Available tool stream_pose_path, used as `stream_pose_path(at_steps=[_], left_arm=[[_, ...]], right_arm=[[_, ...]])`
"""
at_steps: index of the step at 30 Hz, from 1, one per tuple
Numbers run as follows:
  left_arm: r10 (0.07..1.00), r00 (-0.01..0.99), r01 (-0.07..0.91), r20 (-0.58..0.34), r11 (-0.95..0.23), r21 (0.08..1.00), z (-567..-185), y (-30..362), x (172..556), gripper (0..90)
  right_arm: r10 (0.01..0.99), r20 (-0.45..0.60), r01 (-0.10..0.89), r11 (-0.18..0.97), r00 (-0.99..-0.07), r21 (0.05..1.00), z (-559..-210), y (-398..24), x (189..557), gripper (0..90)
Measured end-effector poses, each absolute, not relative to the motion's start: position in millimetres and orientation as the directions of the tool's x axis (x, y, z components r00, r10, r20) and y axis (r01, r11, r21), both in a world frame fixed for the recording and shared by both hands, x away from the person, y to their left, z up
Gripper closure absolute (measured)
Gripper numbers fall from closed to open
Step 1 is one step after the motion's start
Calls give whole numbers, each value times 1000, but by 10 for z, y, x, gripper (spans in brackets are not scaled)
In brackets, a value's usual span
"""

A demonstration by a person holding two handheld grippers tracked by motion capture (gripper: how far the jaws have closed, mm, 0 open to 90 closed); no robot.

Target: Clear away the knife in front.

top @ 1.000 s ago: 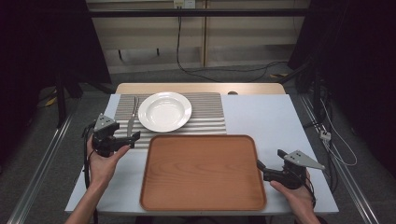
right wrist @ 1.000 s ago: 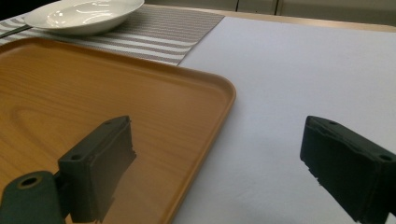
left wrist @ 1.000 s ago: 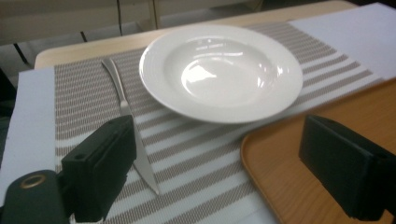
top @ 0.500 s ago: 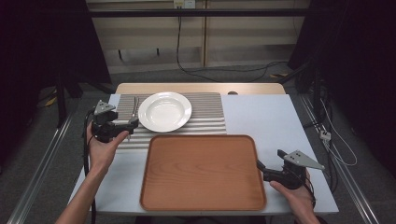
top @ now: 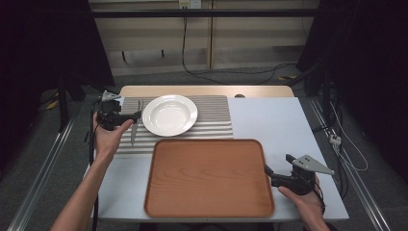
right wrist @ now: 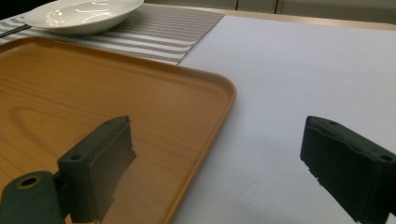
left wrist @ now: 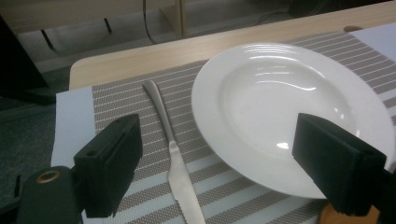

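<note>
The left claw (left wrist: pixel 210 177) hangs spread wide over the slim silver table knife (left wrist: pixel 173 163), which lies on the grey striped woven placemat (top: pixel 211 120) just beside the round white ceramic plate (left wrist: pixel 289 112). To grip well, lower both jaws astride the blade's narrow waist, clear of the plate's rim. The right claw (right wrist: pixel 224 172) is spread too, at the corner of the empty brown wooden tray (top: pixel 207 175). The white desk (top: pixel 274 120) stands among dark curtains.
</note>
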State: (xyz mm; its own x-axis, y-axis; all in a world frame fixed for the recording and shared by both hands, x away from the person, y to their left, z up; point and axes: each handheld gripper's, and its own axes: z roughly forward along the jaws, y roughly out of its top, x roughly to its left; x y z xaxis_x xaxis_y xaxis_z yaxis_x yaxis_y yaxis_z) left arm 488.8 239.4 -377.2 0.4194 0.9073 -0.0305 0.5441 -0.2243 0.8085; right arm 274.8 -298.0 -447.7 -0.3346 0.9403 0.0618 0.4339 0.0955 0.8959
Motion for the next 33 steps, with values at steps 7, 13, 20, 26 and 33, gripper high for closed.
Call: stream_pose_path(at_steps=[7, 13, 20, 26, 33], left_arm=[[917, 397, 589, -27, -233, 774, -3896, 2428, 5155, 213], [925, 379, 616, -26, -231, 753, -3991, 2441, 5324, 262], [939, 344, 650, 6, -243, 720, -4137, 2435, 5595, 337], [946, 323, 701, -23, -223, 677, -4274, 2428, 5734, 423], [949, 310, 747, -55, -207, 631, -4426, 2405, 5806, 563]], right_arm=[[941, 58, 437, 99, -333, 894, -4480, -2966, 2758, 91], [942, 60, 443, 99, -330, 891, -4488, -2958, 2770, 91], [941, 61, 447, 101, -333, 889, -4498, -2956, 2771, 91], [941, 64, 452, 99, -332, 886, -4505, -2972, 2771, 91], [941, 64, 454, 101, -334, 885, -4513, -2970, 2776, 91]])
